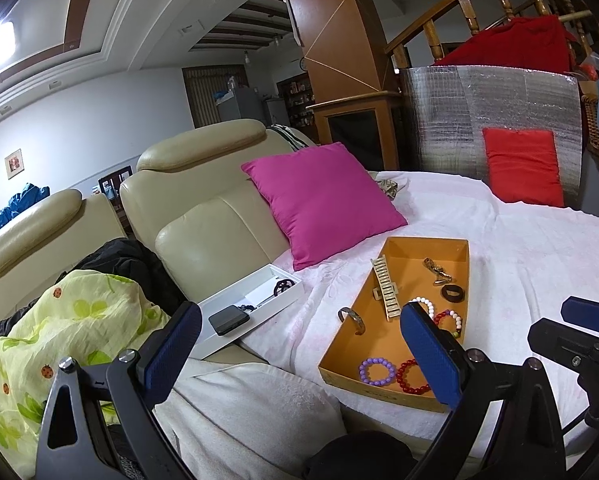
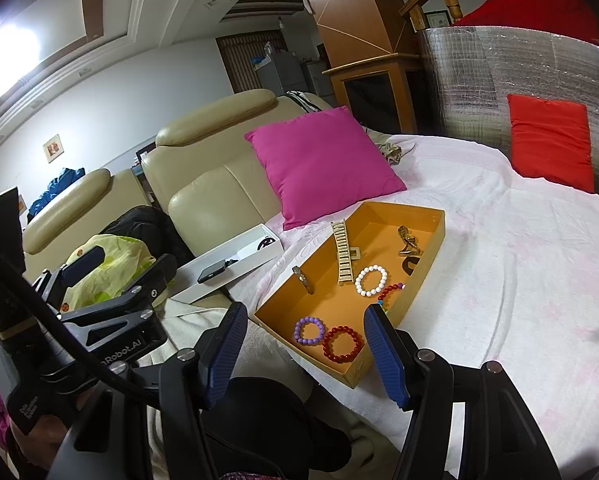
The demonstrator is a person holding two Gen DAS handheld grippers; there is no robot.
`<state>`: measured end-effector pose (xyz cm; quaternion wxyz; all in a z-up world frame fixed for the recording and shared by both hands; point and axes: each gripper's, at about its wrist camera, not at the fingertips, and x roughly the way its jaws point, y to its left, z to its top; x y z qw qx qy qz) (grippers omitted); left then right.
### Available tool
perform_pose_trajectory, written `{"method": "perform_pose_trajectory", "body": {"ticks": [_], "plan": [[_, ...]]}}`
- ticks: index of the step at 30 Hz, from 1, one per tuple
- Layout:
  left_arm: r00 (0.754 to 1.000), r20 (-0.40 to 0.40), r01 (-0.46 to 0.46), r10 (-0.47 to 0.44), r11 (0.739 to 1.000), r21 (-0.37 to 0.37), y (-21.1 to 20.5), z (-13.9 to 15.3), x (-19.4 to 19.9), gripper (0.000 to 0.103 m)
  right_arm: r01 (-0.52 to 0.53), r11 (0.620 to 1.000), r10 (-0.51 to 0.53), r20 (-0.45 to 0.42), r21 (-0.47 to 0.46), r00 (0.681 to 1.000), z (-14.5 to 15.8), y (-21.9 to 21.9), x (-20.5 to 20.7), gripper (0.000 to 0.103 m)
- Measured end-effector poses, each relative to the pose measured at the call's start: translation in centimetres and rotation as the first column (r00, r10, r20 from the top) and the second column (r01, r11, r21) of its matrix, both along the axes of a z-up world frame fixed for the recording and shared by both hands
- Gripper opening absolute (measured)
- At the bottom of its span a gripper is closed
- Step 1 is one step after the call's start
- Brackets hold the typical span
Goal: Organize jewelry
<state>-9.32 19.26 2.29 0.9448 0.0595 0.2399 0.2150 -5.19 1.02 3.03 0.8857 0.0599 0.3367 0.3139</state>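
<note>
An orange cardboard tray [image 1: 383, 344] [image 2: 287, 300] lies on a white cloth-covered bed. In it lie a purple bead bracelet [image 1: 375, 371] [image 2: 309, 331], a red bead bracelet [image 1: 412, 376] [image 2: 342, 344], a white bead bracelet [image 2: 371, 280], a red-and-white bead bracelet [image 1: 448, 318], a metal bangle [image 1: 353, 319] [image 2: 303, 279], a beige slatted hair clip [image 1: 385, 288] [image 2: 343, 252], a bronze clip [image 1: 437, 270] [image 2: 409, 242] and a dark ring [image 1: 453, 292]. My left gripper [image 1: 299, 344] is open and empty, near the tray's near-left side. My right gripper [image 2: 305, 356] is open and empty, just before the tray's near end.
A white box [image 1: 255, 304] [image 2: 235, 260] holding a black phone [image 1: 229, 320] and a dark ornament sits on the beige sofa's armrest. A magenta cushion [image 1: 323, 200] and a red cushion [image 1: 523, 170] lie behind the tray. A green floral cloth [image 1: 59, 336] lies on the left.
</note>
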Motion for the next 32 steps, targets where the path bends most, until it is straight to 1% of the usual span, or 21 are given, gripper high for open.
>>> {"method": "perform_pose_trajectory", "body": {"ticks": [6, 14, 27, 29, 32], "plan": [[1.000, 0.002, -0.007, 0.007, 1.000, -0.010, 0.6, -0.1, 0.3, 0.099, 0.000, 1.000, 0.000, 0.000, -0.004, 1.000, 0.0, 0.5, 0.3, 0.065], [1.000, -0.005, -0.006, 0.005, 1.000, -0.019, 1.3, -0.5, 1.5, 0.099, -0.006, 1.000, 0.006, -0.003, -0.016, 1.000, -0.3, 1.8, 1.6, 0.065], [0.999, -0.034, -0.016, 0.014, 0.999, -0.045, 2.1, -1.7, 3.9, 0.099, -0.023, 1.000, 0.023, -0.045, -0.001, 0.999, -2.1, 3.0, 5.2, 0.065], [0.999, -0.031, 0.002, -0.004, 0.999, -0.048, 1.7, -1.7, 4.2, 0.099, -0.024, 1.000, 0.024, -0.050, 0.002, 0.998, -2.4, 2.9, 5.5, 0.065], [0.999, -0.038, 0.027, -0.028, 0.999, -0.027, 0.1, -1.7, 5.2, 0.099, -0.001, 1.000, 0.002, -0.063, 0.019, 0.998, -2.8, 1.9, 6.2, 0.065]]}}
